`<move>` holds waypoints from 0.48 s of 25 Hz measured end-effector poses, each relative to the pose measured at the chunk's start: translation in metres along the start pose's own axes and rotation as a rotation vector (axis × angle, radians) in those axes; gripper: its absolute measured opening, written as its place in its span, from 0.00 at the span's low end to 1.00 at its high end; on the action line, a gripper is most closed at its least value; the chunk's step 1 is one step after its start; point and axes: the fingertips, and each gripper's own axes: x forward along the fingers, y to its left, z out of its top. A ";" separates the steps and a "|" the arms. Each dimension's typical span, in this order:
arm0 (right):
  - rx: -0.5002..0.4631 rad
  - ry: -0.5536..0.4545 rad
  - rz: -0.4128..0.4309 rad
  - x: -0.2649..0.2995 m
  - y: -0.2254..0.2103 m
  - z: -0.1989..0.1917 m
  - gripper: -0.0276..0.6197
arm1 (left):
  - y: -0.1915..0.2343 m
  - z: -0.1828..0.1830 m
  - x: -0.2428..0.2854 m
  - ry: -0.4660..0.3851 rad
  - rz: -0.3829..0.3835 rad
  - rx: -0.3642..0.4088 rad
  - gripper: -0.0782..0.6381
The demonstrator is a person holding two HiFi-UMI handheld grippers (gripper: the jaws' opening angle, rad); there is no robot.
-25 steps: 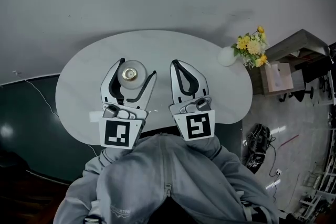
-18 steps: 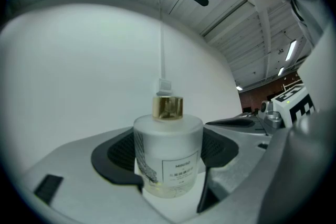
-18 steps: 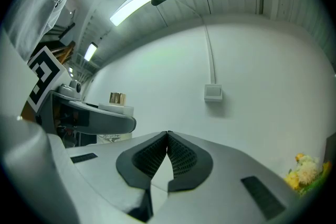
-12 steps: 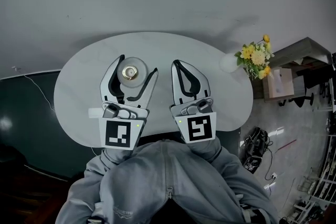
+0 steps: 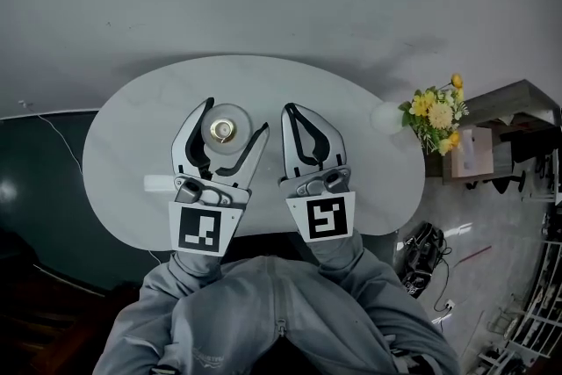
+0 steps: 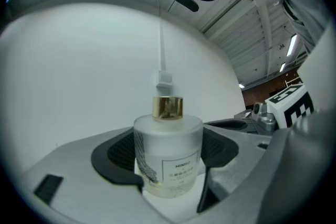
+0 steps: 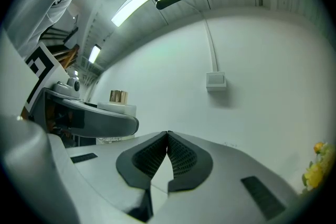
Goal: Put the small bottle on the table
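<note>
A small frosted-glass bottle [image 5: 226,129] with a gold cap stands upright between the jaws of my left gripper [image 5: 237,113], over the left half of the oval white table [image 5: 351,118]. In the left gripper view the bottle [image 6: 168,157] fills the gap, both dark pads lie against its sides, and its base sits at the white tabletop. My right gripper [image 5: 290,108] lies just to the right of it, shut and empty, its pads meeting in the right gripper view [image 7: 167,134]. From there the bottle's cap [image 7: 118,96] shows above the left gripper's jaw [image 7: 100,118].
A white vase [image 5: 384,117] with yellow flowers [image 5: 435,114] stands at the table's right end. A wooden cabinet [image 5: 492,136] is beyond it on the right. A white wall with a socket [image 6: 164,79] rises behind the table. Dark floor [image 5: 35,180] lies to the left.
The head view has shifted slightly, so the table and vase sit a little differently. Both grippers and the bottle keep their places relative to each other.
</note>
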 end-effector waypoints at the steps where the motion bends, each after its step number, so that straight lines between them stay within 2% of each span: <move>1: -0.002 0.003 0.003 0.002 -0.002 -0.004 0.08 | 0.001 -0.004 0.003 0.003 0.000 0.004 0.58; 12: 0.006 0.008 0.035 0.013 -0.006 -0.050 0.08 | 0.011 -0.054 0.020 0.007 0.009 0.010 0.58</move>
